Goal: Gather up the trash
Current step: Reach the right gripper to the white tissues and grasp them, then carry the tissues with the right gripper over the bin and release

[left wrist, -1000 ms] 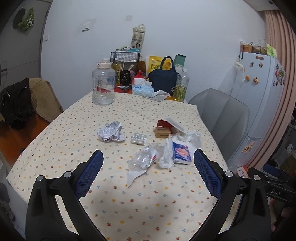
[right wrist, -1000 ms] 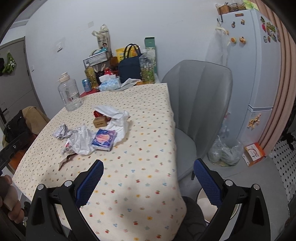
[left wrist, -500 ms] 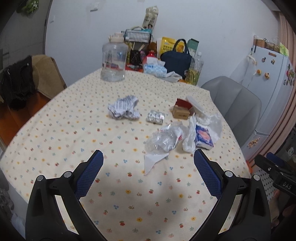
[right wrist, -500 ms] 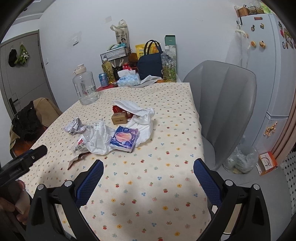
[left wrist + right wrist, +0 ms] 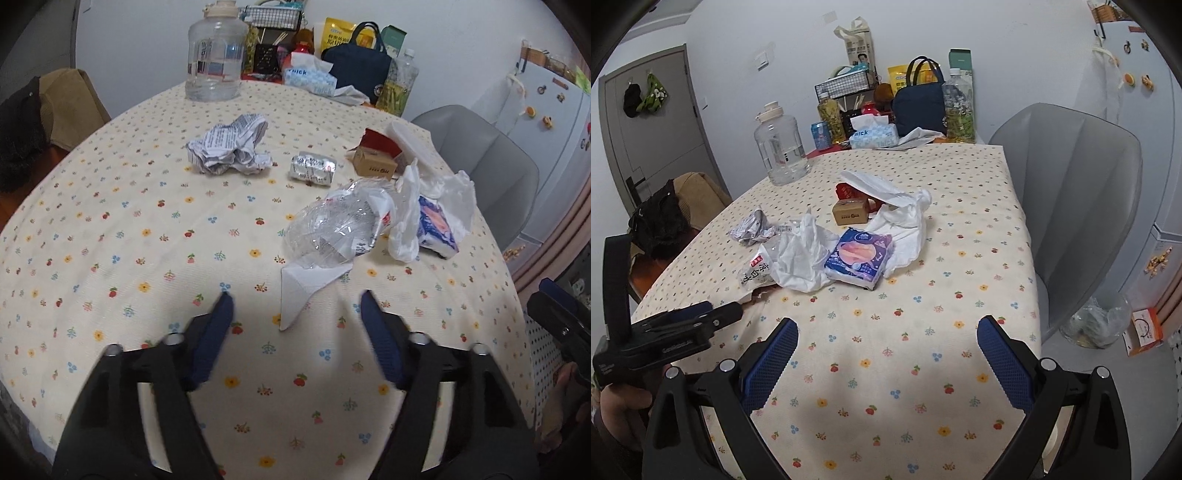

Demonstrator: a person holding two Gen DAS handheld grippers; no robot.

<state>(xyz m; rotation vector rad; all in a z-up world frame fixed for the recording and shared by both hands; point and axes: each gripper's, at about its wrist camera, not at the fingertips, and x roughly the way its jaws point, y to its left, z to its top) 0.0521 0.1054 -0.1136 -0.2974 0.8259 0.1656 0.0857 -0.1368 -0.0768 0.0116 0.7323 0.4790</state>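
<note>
Left tool (image 5: 293, 308) is hovering low, jaws apart and holding nothing, straddling the white paper tip under the crumpled clear plastic wrapper (image 5: 332, 229) mid-frame on the tabletop (image 5: 110, 258). Right tool (image 5: 886, 332) is waiting wide open, empty, leaving room.

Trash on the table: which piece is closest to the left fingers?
The crushed clear plastic bottle, with a white paper scrap sticking out toward the open left gripper. The crumpled printed paper and foil blister pack lie farther back.
</note>
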